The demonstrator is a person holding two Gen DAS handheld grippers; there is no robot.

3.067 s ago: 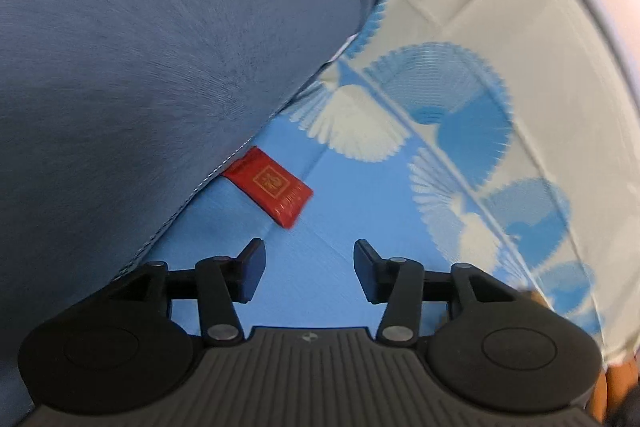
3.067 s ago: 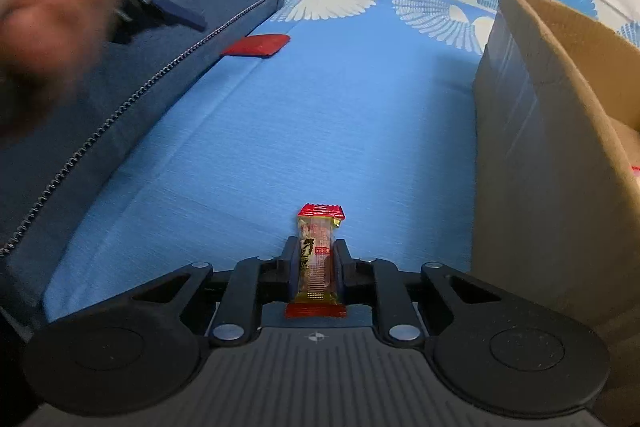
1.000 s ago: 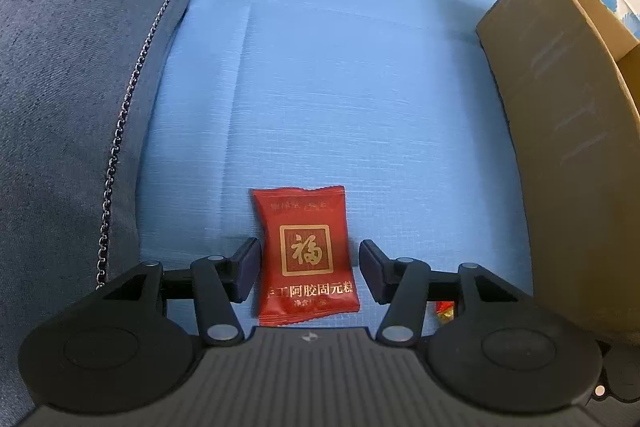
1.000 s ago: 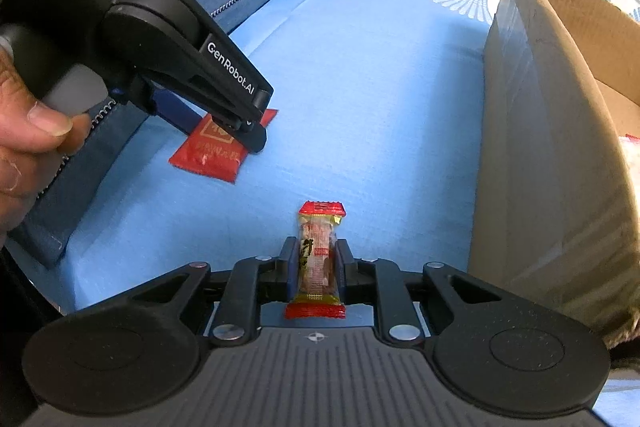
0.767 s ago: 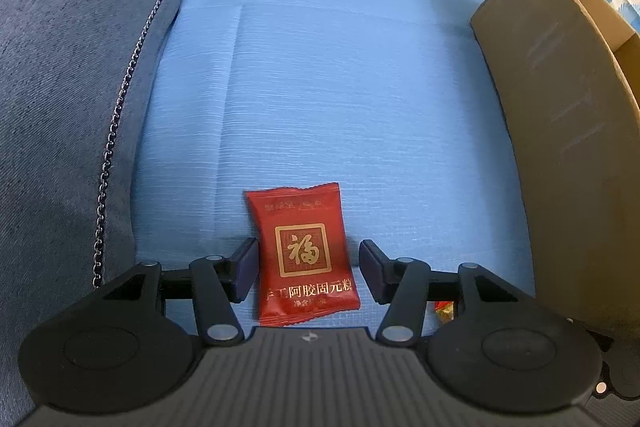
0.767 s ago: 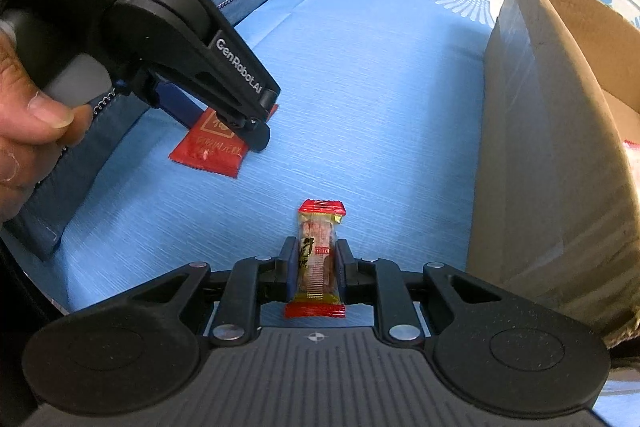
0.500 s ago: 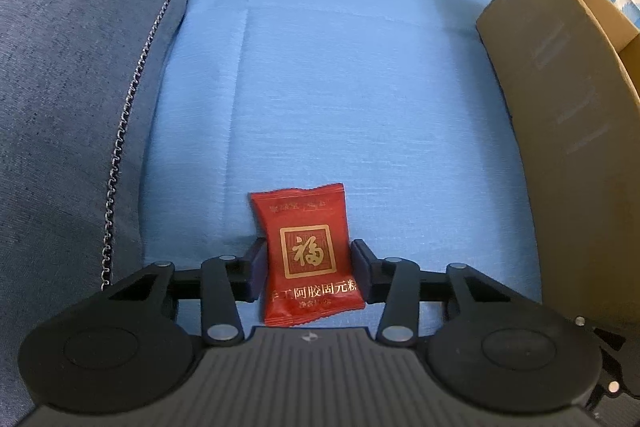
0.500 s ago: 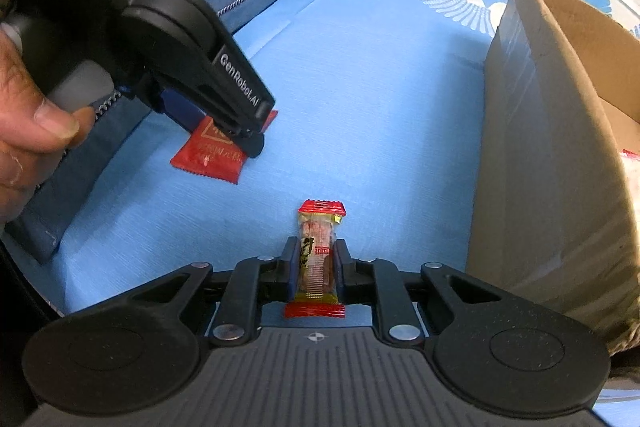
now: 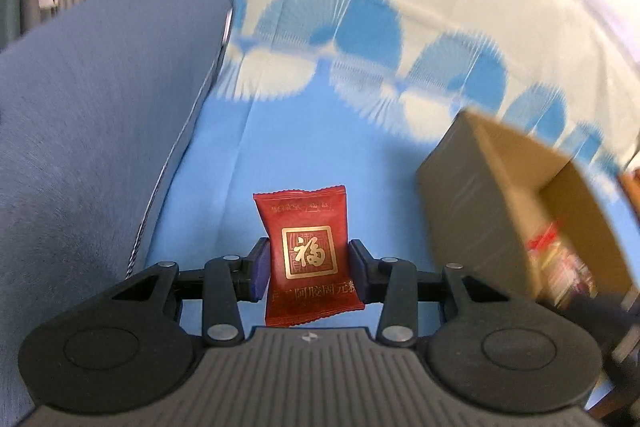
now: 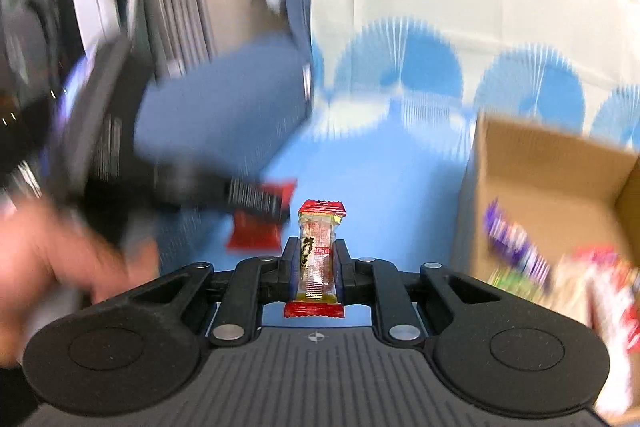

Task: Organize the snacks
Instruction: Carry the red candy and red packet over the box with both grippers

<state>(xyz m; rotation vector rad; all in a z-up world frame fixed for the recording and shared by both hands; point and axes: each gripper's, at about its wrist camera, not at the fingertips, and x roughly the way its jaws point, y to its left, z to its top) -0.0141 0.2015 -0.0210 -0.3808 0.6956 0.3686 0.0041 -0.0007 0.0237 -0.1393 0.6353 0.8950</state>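
Item: snack sorting, part done.

Progress. Several wrapped snacks point(image 10: 560, 267) are already seen inside the open cardboard box point(image 9: 472, 195), blurred, in purple, green, red and white. Two more are held clear of the blue sheet point(image 9: 304, 155) and are judged to be on their way to the box; neither is yet over its opening. Whether other snacks remain loose on the sheet cannot be told.

Left gripper point(image 9: 308, 267). Jaws have just been closing and are now pressed on the sides of the red packet point(image 9: 306, 247), which stands upright between them.

Right gripper point(image 10: 318, 259). Clamped nearly to its narrowest on the slim snack bar point(image 10: 318, 251), held lengthwise, its ends projecting at front and back.

Materials and shapes.
- Red packet: flat pillow pouch, glossy foil, crimped serrated ends, gold square emblem and lettering.
- Slim snack bar: narrow clear film over a pale filling, red crimped ends.
- Cardboard box: plain brown corrugated board, flaps up, set to the right on the sheet.
- Blue sheet: smooth woven cloth, creased, with white and blue fan prints at the far side.
- Cushion point(image 9: 88, 131): grey-blue, coarse weave, with a zip along its edge.
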